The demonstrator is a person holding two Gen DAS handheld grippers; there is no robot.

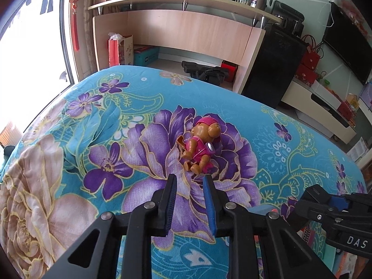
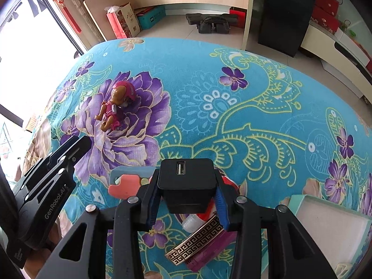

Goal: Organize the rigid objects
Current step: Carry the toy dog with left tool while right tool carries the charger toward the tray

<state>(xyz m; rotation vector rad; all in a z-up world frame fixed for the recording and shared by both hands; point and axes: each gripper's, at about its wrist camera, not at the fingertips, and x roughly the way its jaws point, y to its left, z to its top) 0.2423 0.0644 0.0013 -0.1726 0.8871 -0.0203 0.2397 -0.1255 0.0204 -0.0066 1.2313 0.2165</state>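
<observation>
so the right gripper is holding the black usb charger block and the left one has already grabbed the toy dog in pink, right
Not quite. The right gripper does hold the black USB charger block, but the left gripper has not grabbed the toy dog in pink. In the left wrist view its jaws are open and empty, and the toy lies on the floral cloth just ahead of the fingertips.

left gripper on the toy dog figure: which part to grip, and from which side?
Grip the toy dog figure across its pink torso, coming from the near side where the left gripper already sits, open, just short of its feet. It lies on its back on the blanket, head away; the torso looks narrow enough, the head probably too wide.
</observation>
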